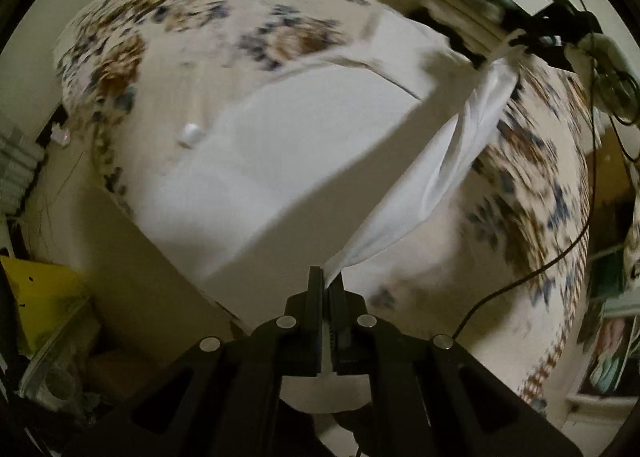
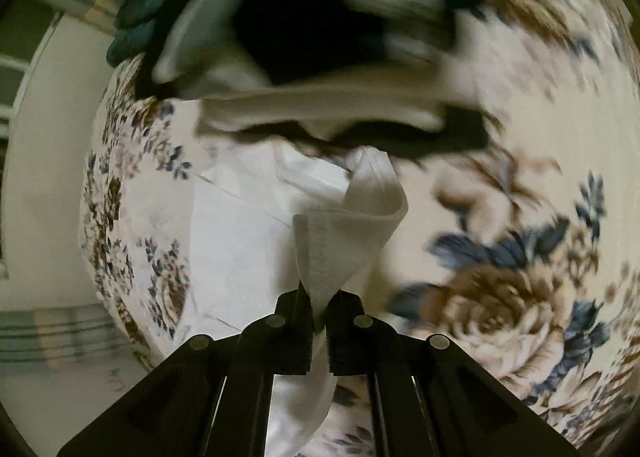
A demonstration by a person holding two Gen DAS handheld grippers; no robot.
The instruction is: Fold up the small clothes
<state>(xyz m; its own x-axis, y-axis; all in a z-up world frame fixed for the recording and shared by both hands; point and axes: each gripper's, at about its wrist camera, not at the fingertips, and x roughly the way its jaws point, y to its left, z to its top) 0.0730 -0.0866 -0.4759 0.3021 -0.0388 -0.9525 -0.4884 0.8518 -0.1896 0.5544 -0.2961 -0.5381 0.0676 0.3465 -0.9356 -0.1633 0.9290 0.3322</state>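
Note:
A small white garment [image 1: 304,145] lies spread on a floral bedsheet [image 1: 532,193]. My left gripper [image 1: 328,281] is shut on one corner of it, and a taut strip of the cloth [image 1: 452,161] runs up and right to my right gripper [image 1: 520,37], seen far off at the upper right. In the right wrist view my right gripper [image 2: 319,297] is shut on the garment's hemmed edge [image 2: 340,241], which folds over above the jaws; the rest of the white cloth [image 2: 232,241] lies flat to the left.
A pile of dark green, black and white clothes [image 2: 320,25] lies on the bed beyond the garment. A yellow item [image 1: 44,297] and clutter [image 1: 60,381] sit off the bed at lower left. A black cable [image 1: 532,273] crosses the sheet at right.

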